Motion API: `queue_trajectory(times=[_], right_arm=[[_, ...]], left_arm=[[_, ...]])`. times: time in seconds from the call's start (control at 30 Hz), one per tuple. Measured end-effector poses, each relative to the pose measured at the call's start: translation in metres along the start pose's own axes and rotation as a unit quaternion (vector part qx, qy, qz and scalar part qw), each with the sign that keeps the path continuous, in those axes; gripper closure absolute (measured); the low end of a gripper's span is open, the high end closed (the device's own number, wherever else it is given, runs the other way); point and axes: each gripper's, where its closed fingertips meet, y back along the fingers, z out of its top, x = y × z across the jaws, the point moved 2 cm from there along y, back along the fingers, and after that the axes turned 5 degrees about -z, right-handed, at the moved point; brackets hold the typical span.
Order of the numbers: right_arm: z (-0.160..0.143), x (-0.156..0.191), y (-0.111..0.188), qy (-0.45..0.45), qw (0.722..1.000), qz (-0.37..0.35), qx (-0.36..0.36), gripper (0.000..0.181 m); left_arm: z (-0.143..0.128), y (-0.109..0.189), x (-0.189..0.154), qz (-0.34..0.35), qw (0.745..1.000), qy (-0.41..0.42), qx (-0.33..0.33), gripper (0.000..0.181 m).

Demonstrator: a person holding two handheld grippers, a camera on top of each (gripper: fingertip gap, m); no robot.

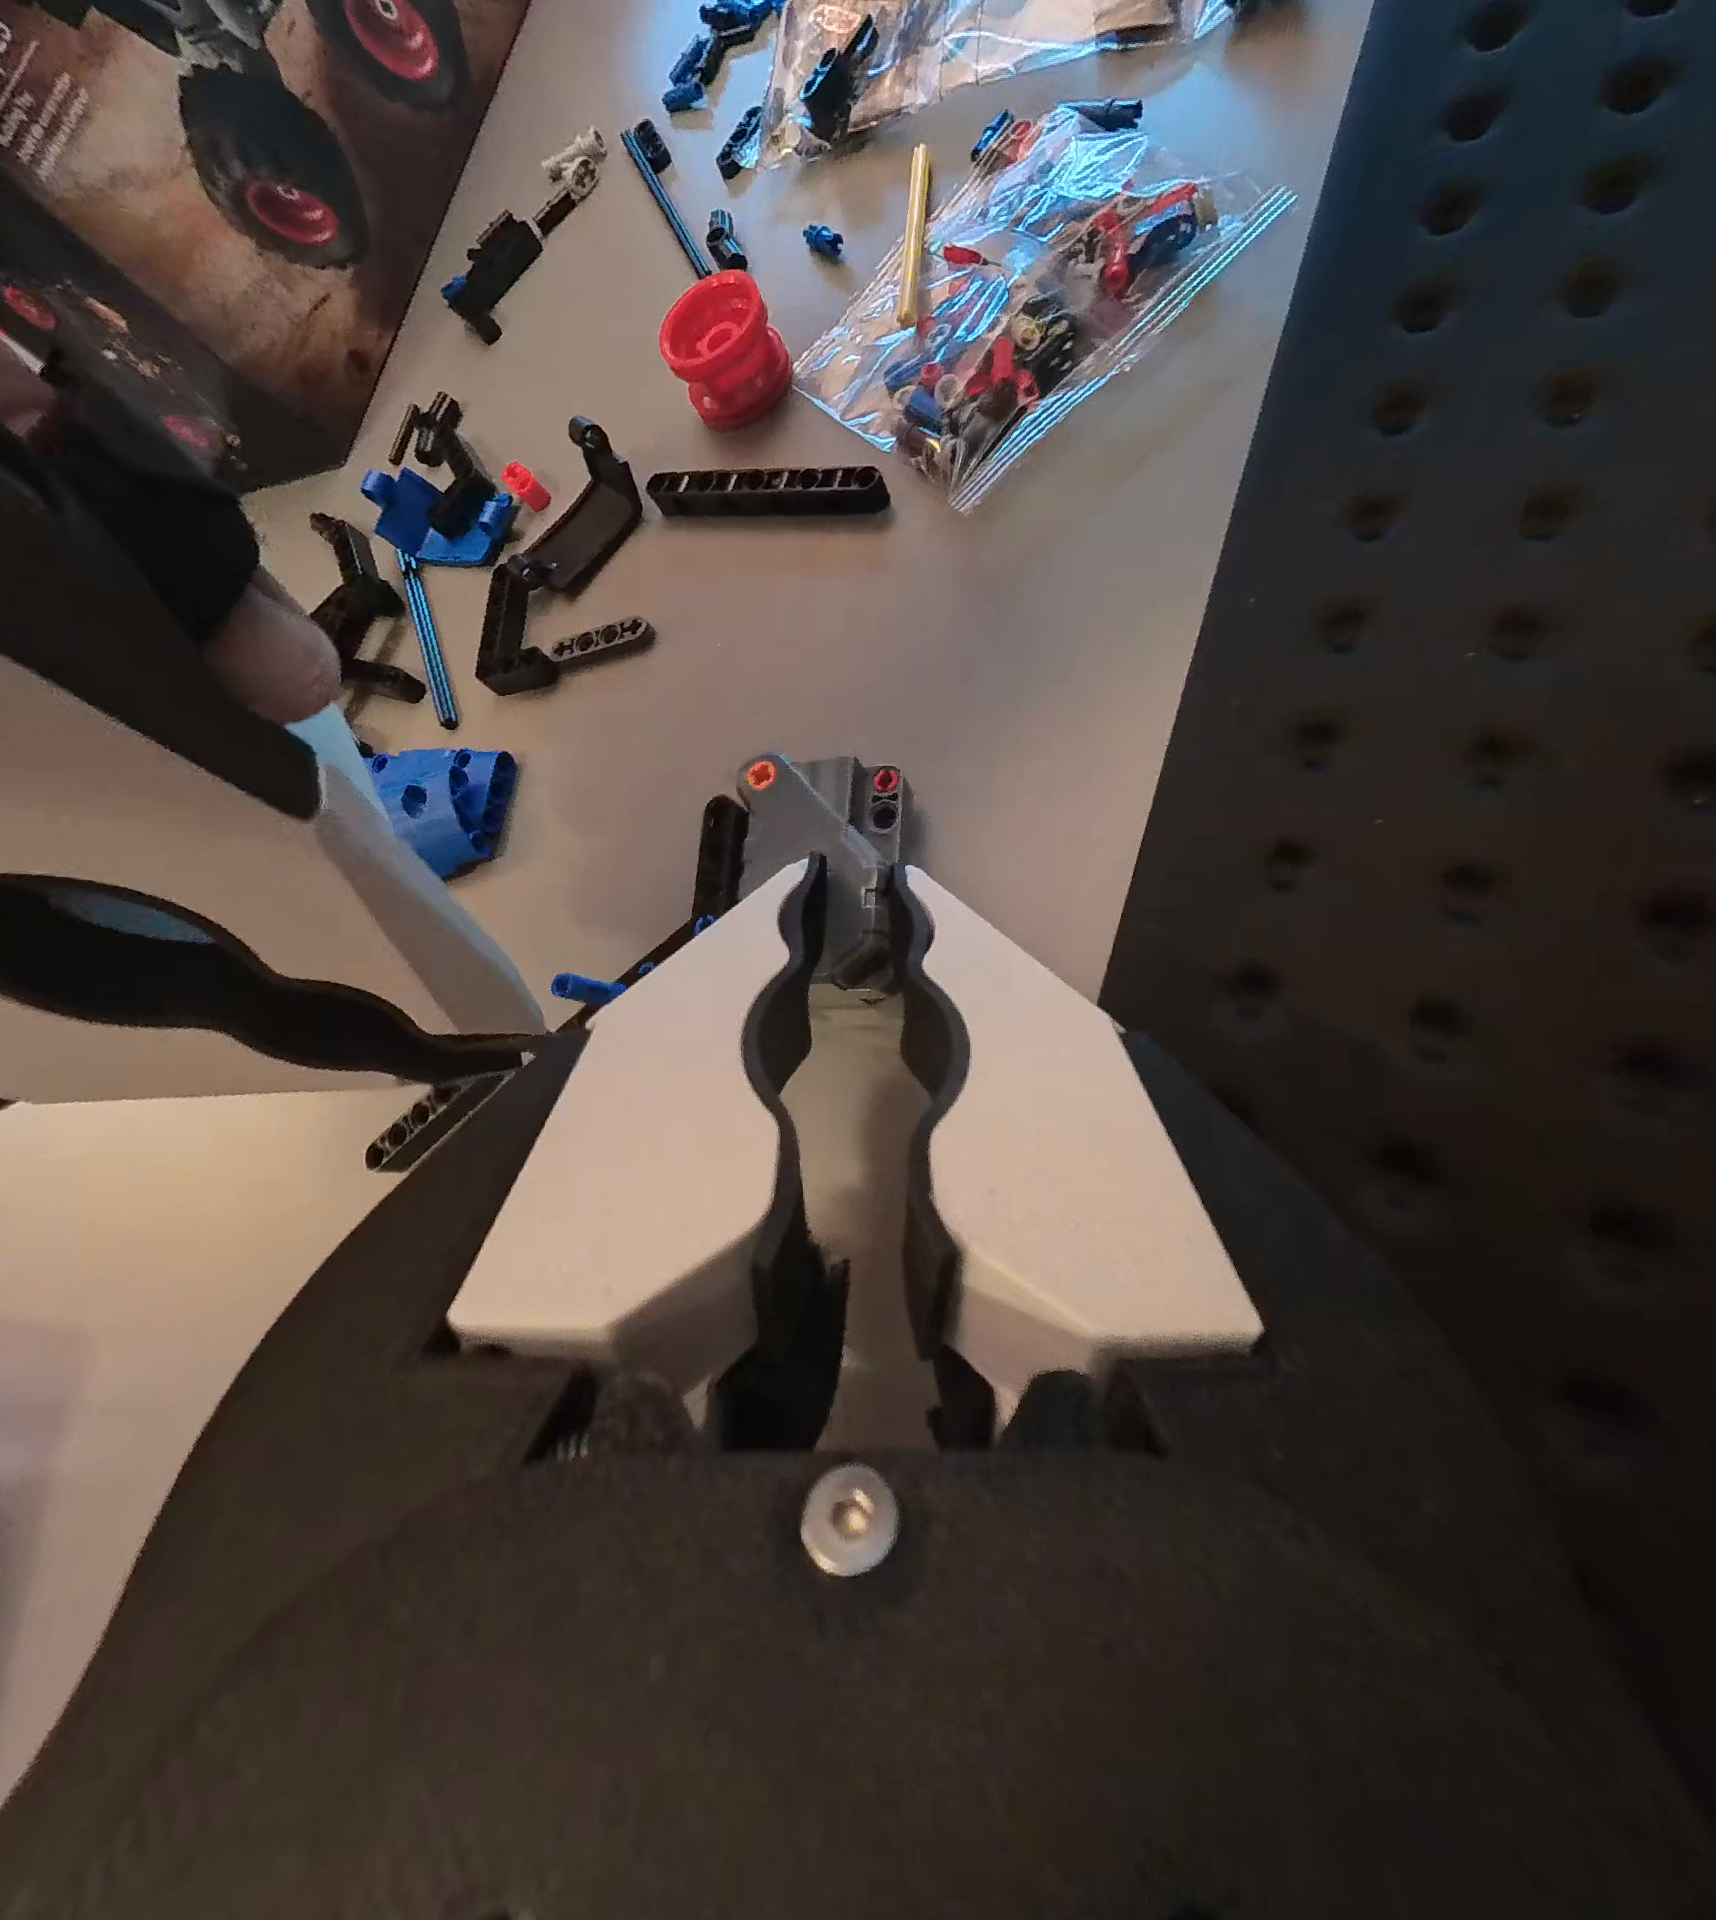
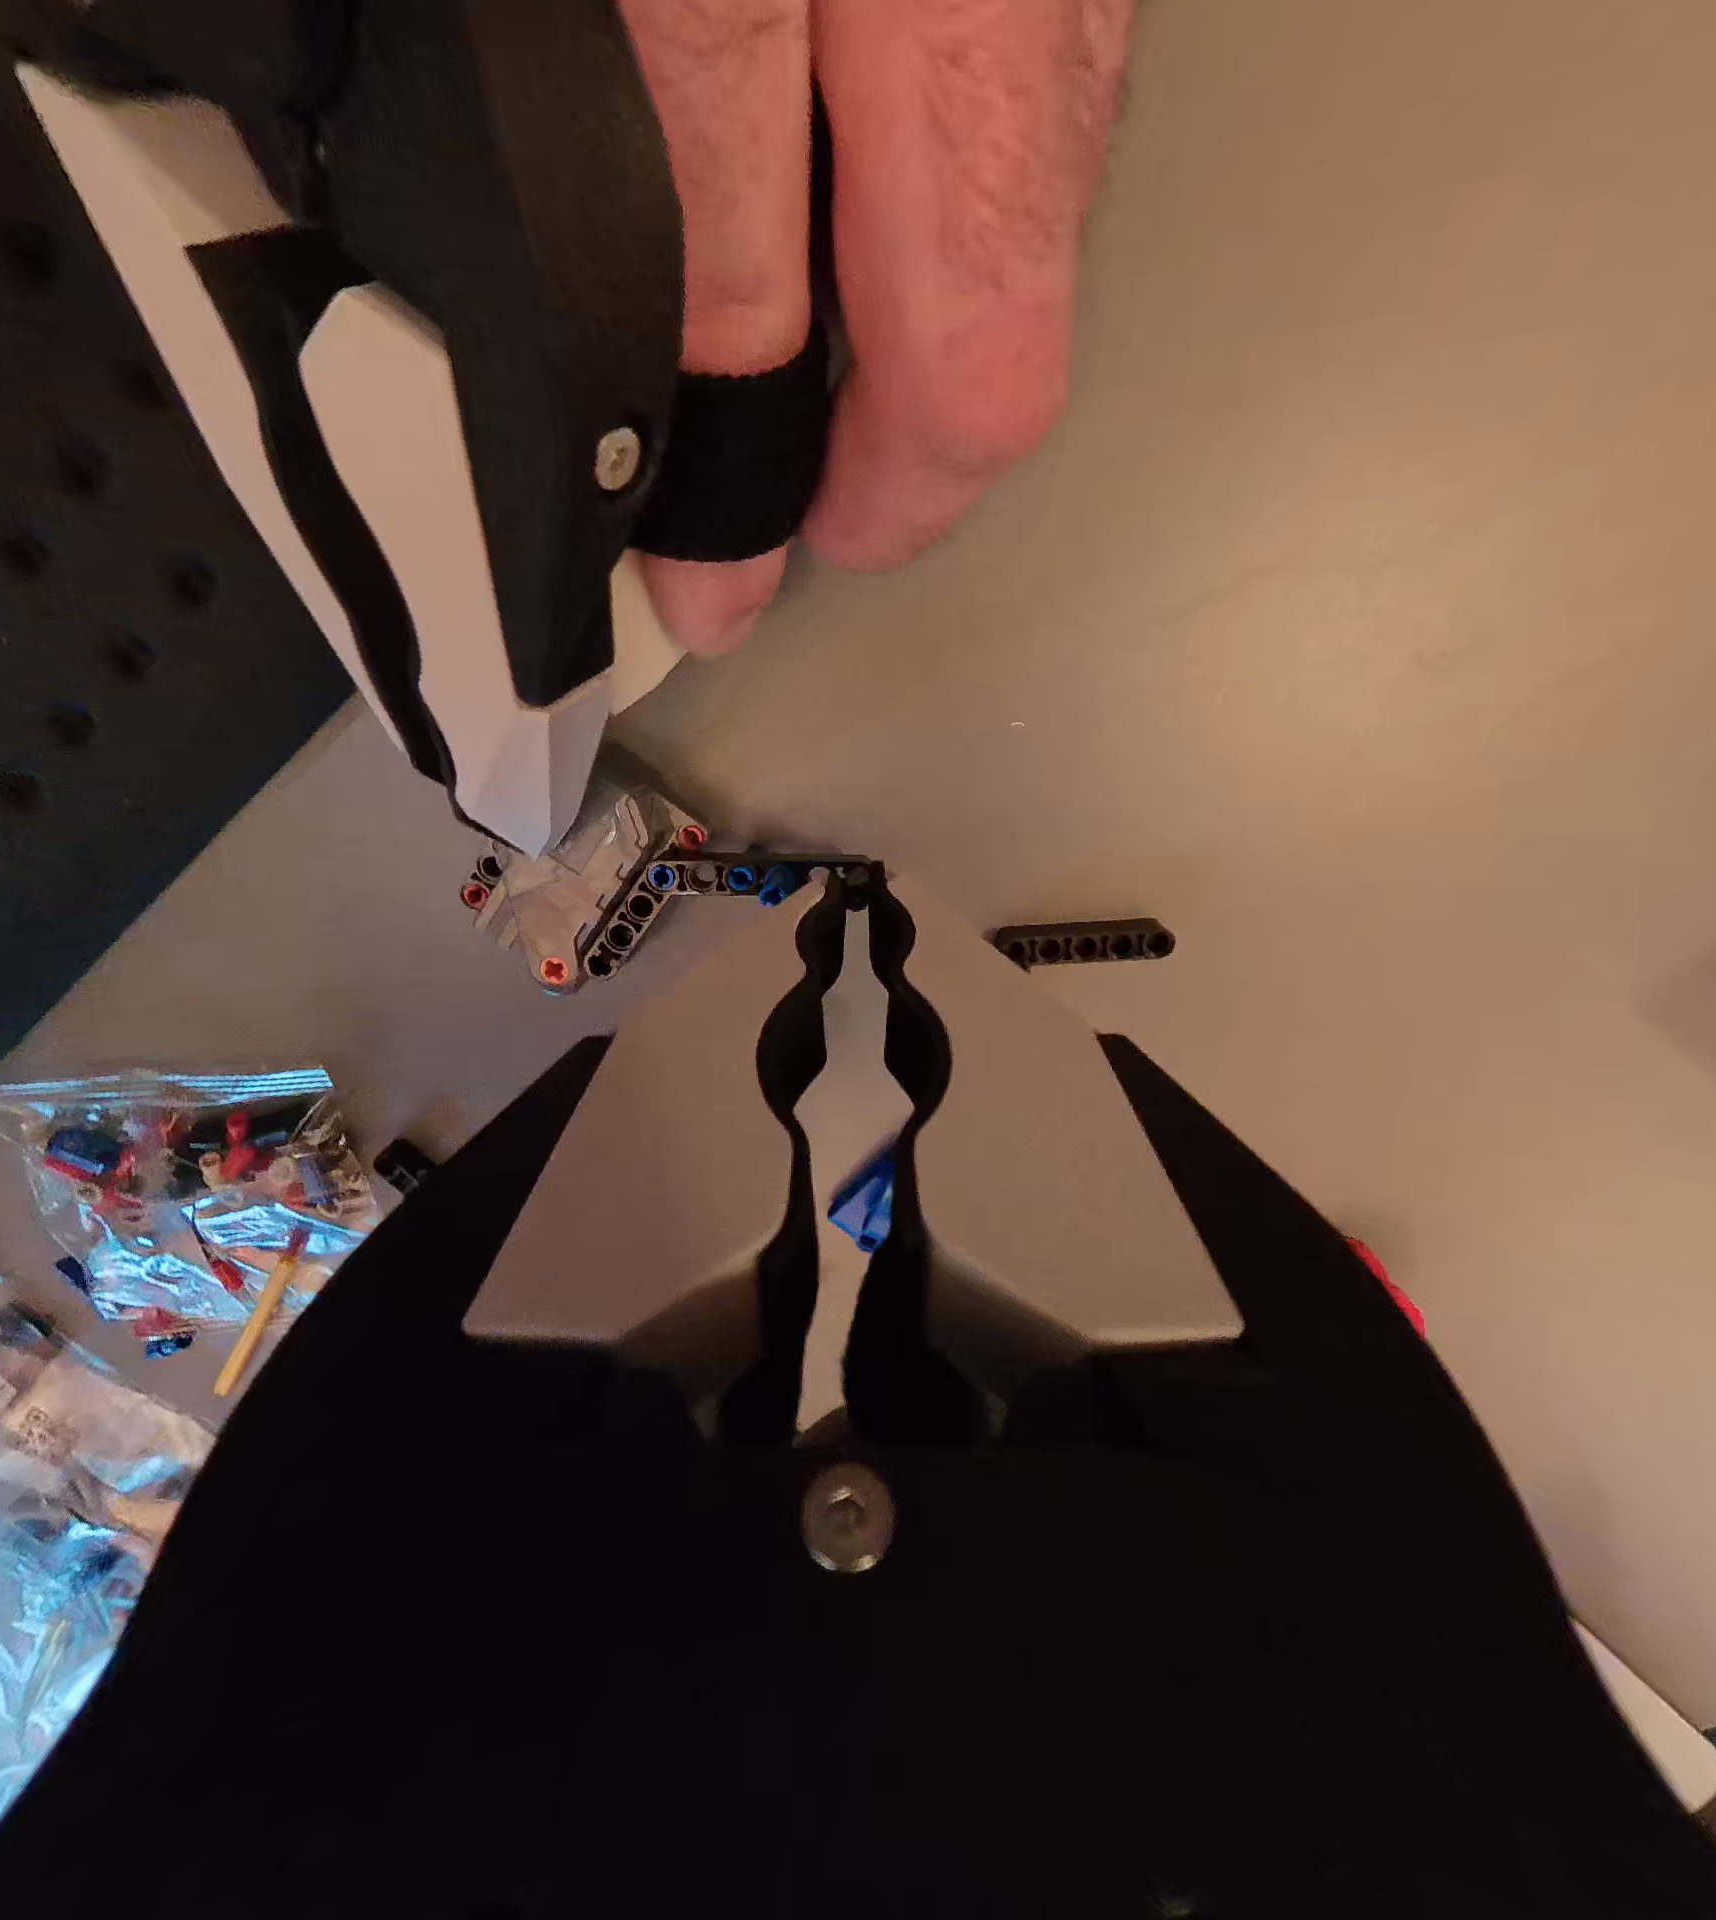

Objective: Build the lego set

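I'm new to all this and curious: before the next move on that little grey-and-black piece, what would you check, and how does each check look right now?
1. Left claw closed on the grey block: ok.
2. Right claw pinching the far end of the black angled beam: ok, fingertips nearly together on it.
3. Beam attached to the grey block: ok, it runs alongside it; how firmly it is seated, cannot tell.
4. Blue pins in the beam: ok, several are in place; whether one is still loose, cannot tell.
5. Spare straight black beam clear of both claws: ok, it lies apart on the table.
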Motion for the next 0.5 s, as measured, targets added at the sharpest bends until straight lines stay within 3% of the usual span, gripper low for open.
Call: queue_trajectory(times=[0.5], right_arm=[[-0.0003, 0.0004, -0.0019, 0.011, 1.000, 0.020, -0.019, 0.179]], left_arm=[[0.0009, -0.0014, 0.0008, -0.023, 1.000, 0.003, -0.019, 0.171]])
